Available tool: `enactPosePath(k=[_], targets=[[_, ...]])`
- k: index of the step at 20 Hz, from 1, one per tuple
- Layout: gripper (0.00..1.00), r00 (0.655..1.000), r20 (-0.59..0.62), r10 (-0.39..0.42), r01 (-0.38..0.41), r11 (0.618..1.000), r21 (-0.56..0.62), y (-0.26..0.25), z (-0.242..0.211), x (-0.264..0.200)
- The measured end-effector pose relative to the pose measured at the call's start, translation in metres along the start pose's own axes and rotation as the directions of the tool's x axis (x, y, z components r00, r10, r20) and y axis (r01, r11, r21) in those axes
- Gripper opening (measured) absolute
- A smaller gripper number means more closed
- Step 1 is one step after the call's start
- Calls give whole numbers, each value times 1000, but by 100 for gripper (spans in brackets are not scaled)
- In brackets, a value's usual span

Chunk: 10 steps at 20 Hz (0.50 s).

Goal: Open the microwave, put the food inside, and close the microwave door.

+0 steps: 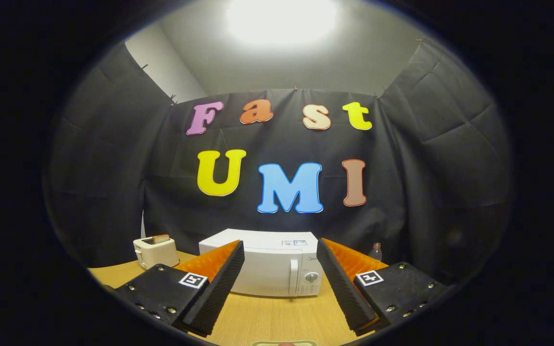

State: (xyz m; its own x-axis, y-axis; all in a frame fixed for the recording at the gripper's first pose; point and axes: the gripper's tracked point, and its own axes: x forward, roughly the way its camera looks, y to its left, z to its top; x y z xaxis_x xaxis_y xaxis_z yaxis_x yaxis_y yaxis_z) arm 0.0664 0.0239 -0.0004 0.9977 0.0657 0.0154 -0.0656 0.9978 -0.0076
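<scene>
The microwave (267, 266) sits at the far side of the wooden table (277, 322), square in front of the black cloth wall, and its door looks fully closed, flush with the front. The upright handle (294, 277) runs down the right part of the door, with the round knob (311, 277) on the panel just to the right of it. Nothing about it looks touched, so I judge the task to be at its very start: the door is not yet opened, no food is inside as far as anyone can tell, and the closing comes last of all.

The gripper (281, 269) is held back from the microwave, well apart from it, with its two fingers spread wide and nothing between them but bare table and the microwave beyond. It grips nothing. From here the handle lies ahead and a little to the right of centre between the fingers.

As for the food, a pale rim (284, 343) peeks in at the very near edge of the table, below the fingers; it may be a plate or tray, but too little of it shows to say.

Off to the left, near the microwave, stands a small toaster (154, 251) with a slice of bread (160, 238) sticking up. To the right, behind the right finger, is a clear bottle (376, 251).
</scene>
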Motion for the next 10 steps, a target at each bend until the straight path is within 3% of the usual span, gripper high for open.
enactPosePath(k=[10], targets=[[97, 996, -84, 39, -35, 998, 48, -19, -60, 115]])
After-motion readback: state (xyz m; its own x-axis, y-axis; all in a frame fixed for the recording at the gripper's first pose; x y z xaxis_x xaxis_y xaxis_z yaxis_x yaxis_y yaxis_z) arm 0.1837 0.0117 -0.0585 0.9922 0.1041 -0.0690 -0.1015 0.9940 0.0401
